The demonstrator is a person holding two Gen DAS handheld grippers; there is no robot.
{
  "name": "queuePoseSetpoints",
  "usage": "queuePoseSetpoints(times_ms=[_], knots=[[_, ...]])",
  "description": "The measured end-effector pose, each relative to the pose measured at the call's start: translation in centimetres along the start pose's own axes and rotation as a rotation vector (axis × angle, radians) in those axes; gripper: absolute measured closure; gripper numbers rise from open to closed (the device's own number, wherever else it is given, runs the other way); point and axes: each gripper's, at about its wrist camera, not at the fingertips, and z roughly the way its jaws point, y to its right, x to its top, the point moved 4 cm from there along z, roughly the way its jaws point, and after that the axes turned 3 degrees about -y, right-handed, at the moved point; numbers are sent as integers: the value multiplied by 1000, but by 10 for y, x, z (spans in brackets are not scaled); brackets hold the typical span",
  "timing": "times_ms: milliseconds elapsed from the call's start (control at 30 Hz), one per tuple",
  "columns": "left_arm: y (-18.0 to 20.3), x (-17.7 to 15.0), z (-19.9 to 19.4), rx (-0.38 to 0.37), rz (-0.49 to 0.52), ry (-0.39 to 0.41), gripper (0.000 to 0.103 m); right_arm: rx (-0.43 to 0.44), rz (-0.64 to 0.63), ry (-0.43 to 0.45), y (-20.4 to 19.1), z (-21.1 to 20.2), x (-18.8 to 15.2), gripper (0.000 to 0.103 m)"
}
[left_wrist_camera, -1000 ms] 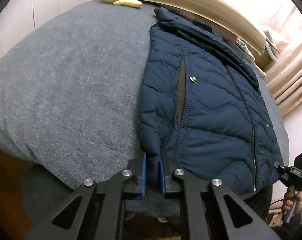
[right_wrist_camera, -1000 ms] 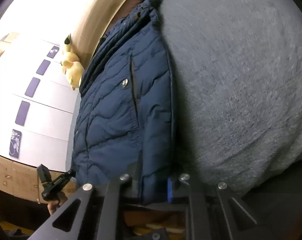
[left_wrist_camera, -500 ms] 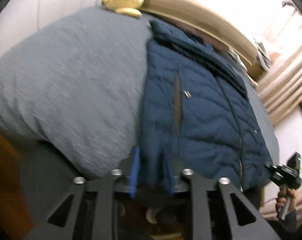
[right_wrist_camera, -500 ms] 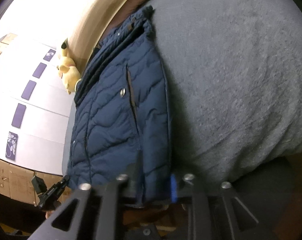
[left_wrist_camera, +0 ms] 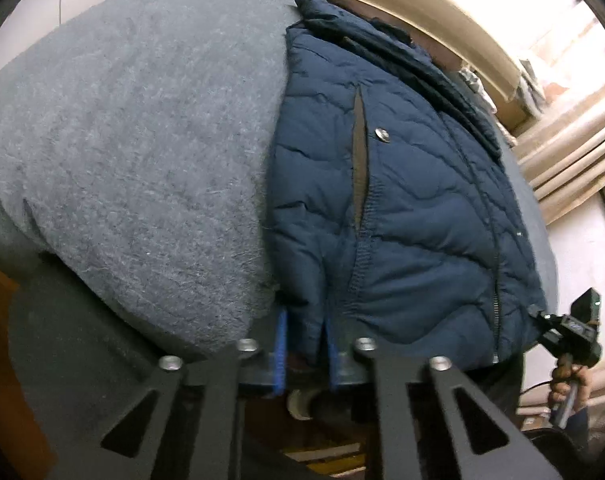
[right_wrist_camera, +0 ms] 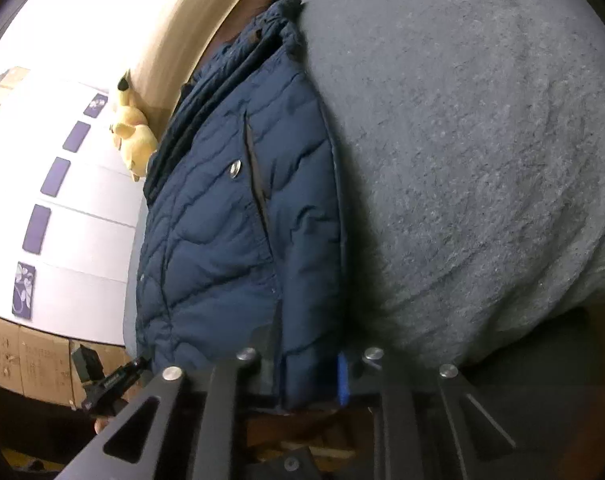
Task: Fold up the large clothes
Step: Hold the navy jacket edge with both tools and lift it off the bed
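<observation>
**Navy puffer laid out on the grey blanket, both tongs clamped on its hem**

So the navy quilted jacket was lying flat on the fuzzy grey blanket, collar up by the tan headboard and bottom hem hanging at the blanket's near edge. Wavy stitched quilting all over and a puffy, slightly shiny shell. One slit pocket gaped open next to a round metal snap; couldn't see anything inside it, just brownish lining. A zipper ran down the jacket toward the hem.

The left gripper had its blue-padded fingers closed on the hem at the corner of the jacket beside the bare blanket. The right gripper was pinched shut on the hem at the jacket's other corner; it also showed in the left view, past the jacket's far side.

Compared with a second ago the jacket was in the same spot on the blanket and both grips were unchanged. The left camera had swung back after tilting for a moment, so the jacket filled the frame much as before.

A yellow plush toy sat beyond the collar end, near the headboard. Beige curtains hung off past the jacket's zipper side.
</observation>
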Motion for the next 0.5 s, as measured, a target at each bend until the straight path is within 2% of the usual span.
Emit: queuePoseSetpoints(times_ms=[233,500], knots=[[0,-8,-28,-18,21,32,93,-16,-38,-5,-8,-4,-3,88],[5,-16,-31,17,54,30,94,-14,-35,-16,1,-13,-6,88]])
